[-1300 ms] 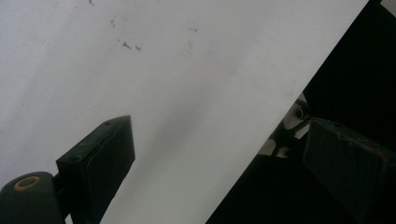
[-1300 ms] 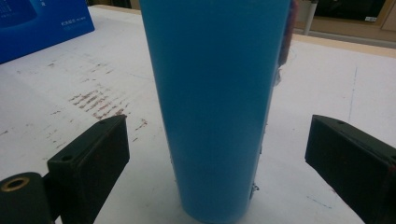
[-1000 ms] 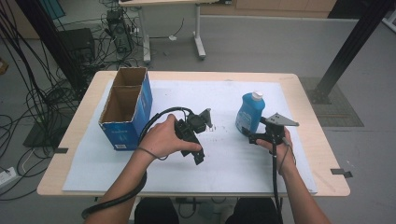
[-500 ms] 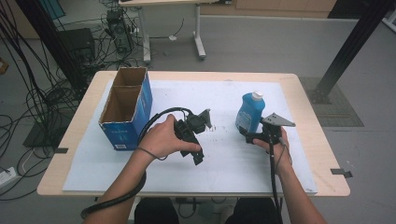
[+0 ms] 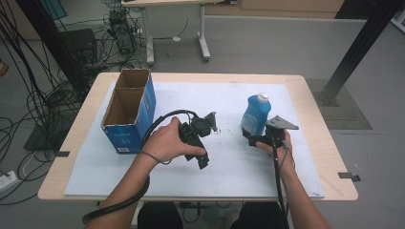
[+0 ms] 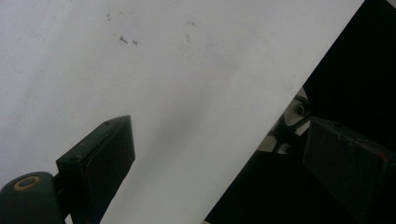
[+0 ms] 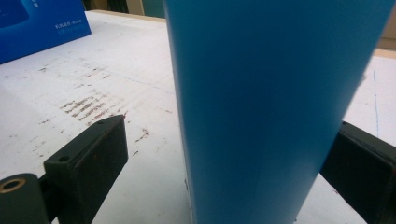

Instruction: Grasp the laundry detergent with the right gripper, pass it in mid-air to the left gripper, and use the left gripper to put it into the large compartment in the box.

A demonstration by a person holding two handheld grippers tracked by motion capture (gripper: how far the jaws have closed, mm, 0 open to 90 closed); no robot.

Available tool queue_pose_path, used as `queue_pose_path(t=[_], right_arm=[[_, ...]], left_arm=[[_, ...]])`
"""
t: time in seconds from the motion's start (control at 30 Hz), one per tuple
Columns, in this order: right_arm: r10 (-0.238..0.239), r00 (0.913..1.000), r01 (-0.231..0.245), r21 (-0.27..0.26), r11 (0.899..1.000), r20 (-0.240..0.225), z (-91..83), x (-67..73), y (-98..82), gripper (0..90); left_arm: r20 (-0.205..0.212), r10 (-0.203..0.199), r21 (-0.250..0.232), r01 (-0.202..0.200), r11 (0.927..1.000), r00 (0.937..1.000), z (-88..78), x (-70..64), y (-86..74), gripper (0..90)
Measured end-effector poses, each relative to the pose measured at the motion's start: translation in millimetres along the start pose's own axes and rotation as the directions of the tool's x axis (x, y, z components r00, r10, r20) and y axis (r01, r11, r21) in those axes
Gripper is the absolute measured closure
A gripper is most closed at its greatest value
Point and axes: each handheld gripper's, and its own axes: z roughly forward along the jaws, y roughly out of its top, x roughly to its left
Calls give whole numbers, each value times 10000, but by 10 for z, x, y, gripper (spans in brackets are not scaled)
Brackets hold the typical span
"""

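On the scuffed white mat (image 5: 239,167), blue bottle (image 5: 255,114) between the gaping right claw (image 5: 252,138), left claw (image 6: 215,154) likewise agape.

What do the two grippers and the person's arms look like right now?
Both grippers are black. The left gripper trails a thick black cable; the right gripper carries a grey three-cornered plate and a thin black cable. Their jaws are flat, rectangular black pads with small reddish specks, on arms with a brass-ringed pivot. Forearms are bare, with a thin dark band on the left wrist.
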Motion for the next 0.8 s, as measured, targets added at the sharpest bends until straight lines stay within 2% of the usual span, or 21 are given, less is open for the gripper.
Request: queue_pose_path(t=[0.8], right_arm=[[249,9996,-246,-204,9995,143,103,28,-88,46]], left_arm=[[69,152,57,-152,9999,9999,20,-35,-10,92]])
